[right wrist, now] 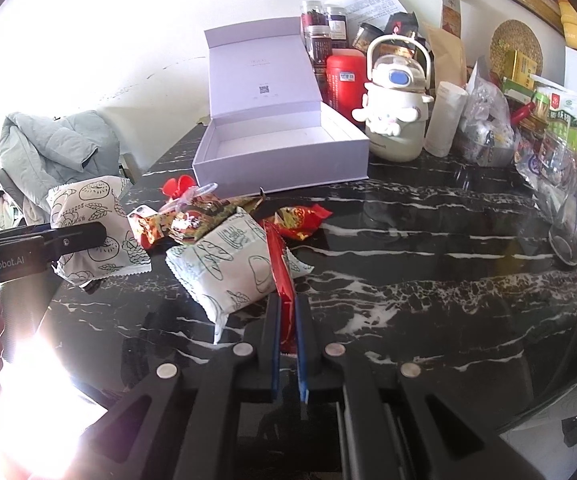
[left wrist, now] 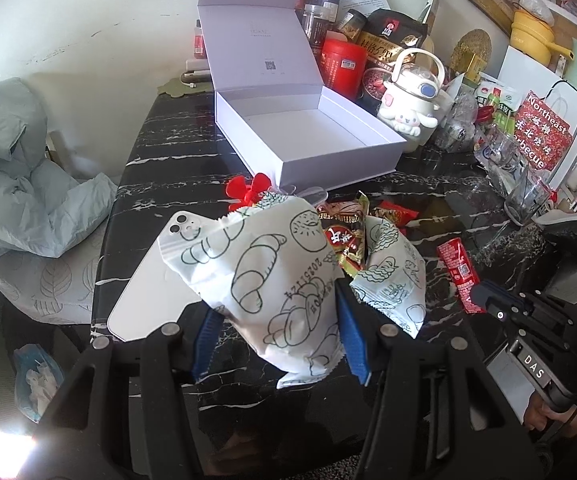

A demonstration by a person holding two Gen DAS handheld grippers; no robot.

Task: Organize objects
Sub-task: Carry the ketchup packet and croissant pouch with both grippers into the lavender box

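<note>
A black marble table (right wrist: 428, 248) with white veins stands against a pale wall, its far edge crowded with jars and bags. An open white box (left wrist: 308, 136) of stiff card sits mid-table, empty. The left gripper (left wrist: 280, 324) squeezes a white bread packet (left wrist: 272, 276) held off the table; it looks light, puffy and crinkly, best pinched across its middle. The right gripper (right wrist: 287, 320), jaws nearly together, clamps a thin red snack stick (right wrist: 282, 276), slick foil that may slip. A second bread packet (right wrist: 228, 264) and loose sweets (right wrist: 208, 216) lie just before the box.
</note>
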